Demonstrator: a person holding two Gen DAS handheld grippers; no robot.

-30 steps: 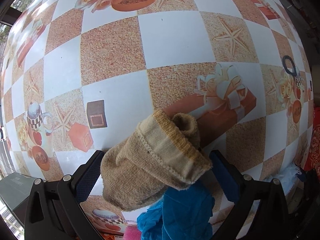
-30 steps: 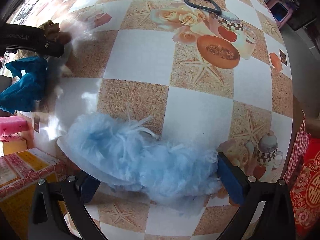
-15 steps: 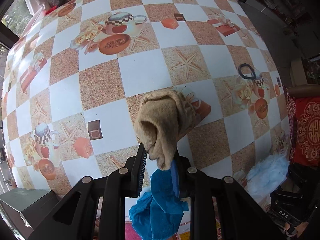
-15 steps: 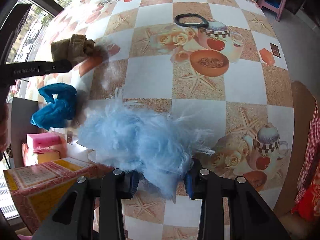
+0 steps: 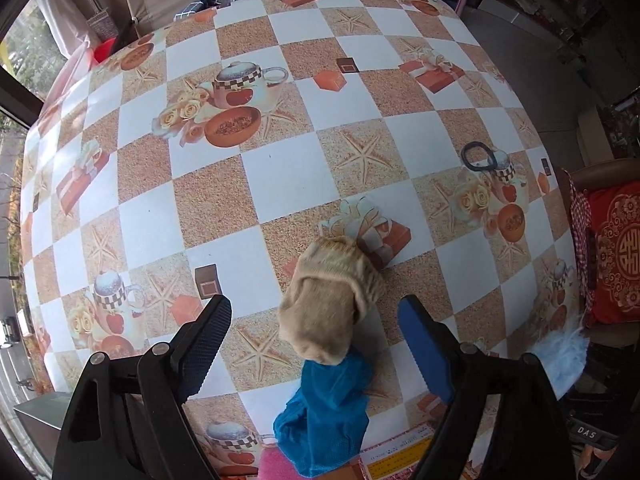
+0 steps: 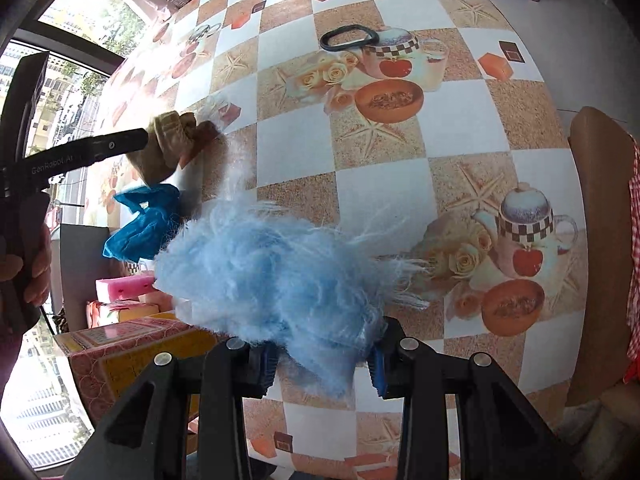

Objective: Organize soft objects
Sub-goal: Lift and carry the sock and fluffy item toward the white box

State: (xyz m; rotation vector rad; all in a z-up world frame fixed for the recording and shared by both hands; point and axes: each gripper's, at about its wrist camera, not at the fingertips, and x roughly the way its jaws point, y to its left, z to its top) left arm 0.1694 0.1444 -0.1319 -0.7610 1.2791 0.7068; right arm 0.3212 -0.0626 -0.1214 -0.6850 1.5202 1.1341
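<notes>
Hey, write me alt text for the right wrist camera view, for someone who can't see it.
The right gripper is shut on a fluffy light-blue puff above a checkered tablecloth. At left, the left gripper's finger hangs beside a tan sock and a blue cloth; a black loop lies farther off.

Both grippers are matte black plastic frames with silver round screws at the joints — the left gripper (image 5: 316,344) carries fingers (image 5: 424,350) faced with ribbed blue pads, the right gripper (image 6: 322,364) likewise; white lettering "GenRobot.AI" runs along the left one's side in the right wrist view
</notes>
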